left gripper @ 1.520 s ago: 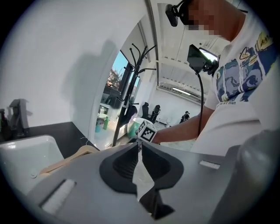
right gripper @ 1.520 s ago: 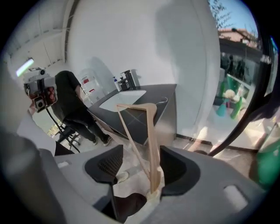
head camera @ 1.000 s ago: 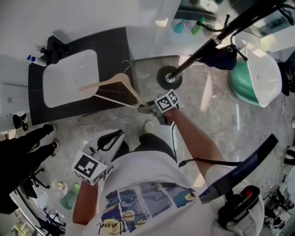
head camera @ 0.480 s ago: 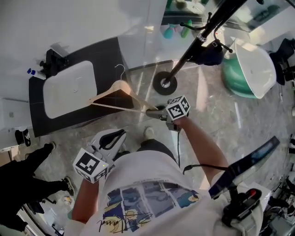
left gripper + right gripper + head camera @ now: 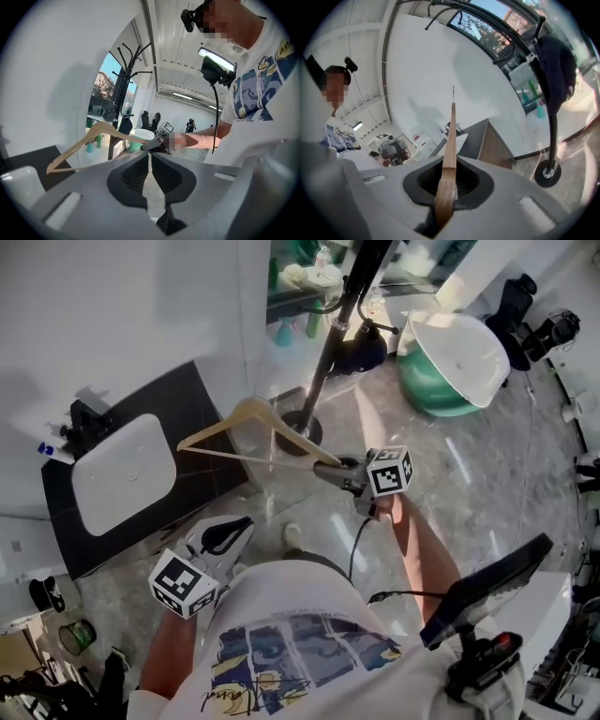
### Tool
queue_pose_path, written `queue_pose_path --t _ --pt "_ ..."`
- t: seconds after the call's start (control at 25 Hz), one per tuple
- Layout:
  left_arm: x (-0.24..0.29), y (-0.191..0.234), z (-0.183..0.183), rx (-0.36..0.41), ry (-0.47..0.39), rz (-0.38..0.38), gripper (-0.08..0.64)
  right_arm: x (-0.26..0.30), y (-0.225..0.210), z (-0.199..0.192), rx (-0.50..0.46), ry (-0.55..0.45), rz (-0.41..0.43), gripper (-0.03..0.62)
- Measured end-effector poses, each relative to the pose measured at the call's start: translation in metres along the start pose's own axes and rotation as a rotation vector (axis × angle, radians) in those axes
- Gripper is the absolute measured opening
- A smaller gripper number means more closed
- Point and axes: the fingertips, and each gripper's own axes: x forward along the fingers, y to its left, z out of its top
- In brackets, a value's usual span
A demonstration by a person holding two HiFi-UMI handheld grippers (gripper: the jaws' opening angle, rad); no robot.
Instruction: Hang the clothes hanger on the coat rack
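A wooden clothes hanger [image 5: 246,418] with a thin metal hook hangs in the air, level with the floor, held by one arm's end. My right gripper [image 5: 339,471] is shut on that end; in the right gripper view the wood [image 5: 450,140] runs straight out between the pads. The black coat rack [image 5: 330,343] stands just beyond the hanger, its round base [image 5: 302,430] on the floor and its branching top [image 5: 125,61] above hanger height. My left gripper [image 5: 225,534] sits low near the person's body, jaws together with nothing in them [image 5: 150,161].
A dark garment [image 5: 557,70] hangs on the rack. A white basin on a dark cabinet [image 5: 120,474] stands at the left by the white wall. A green and white tub [image 5: 454,354] lies at the right. Bottles [image 5: 285,331] stand behind a glass pane.
My right gripper has lifted the hanger off the dark cabinet and carried it up and toward the rack. My left gripper has barely shifted.
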Motion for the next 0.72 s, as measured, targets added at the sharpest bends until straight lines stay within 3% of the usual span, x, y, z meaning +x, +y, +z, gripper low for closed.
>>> queue_pose_path --t 0.44,0.72 --pt "0.017 -0.03 0.013 0.073 0.011 -0.175 0.025 -0.137 0.078 0.098 -0.187 -0.235 -0.129 0.032" --pt "0.035 -0.033 0.023 0.089 -0.001 -0.202 0.025 -0.204 0.106 0.169 -0.29 -0.338 -0.13 0.032"
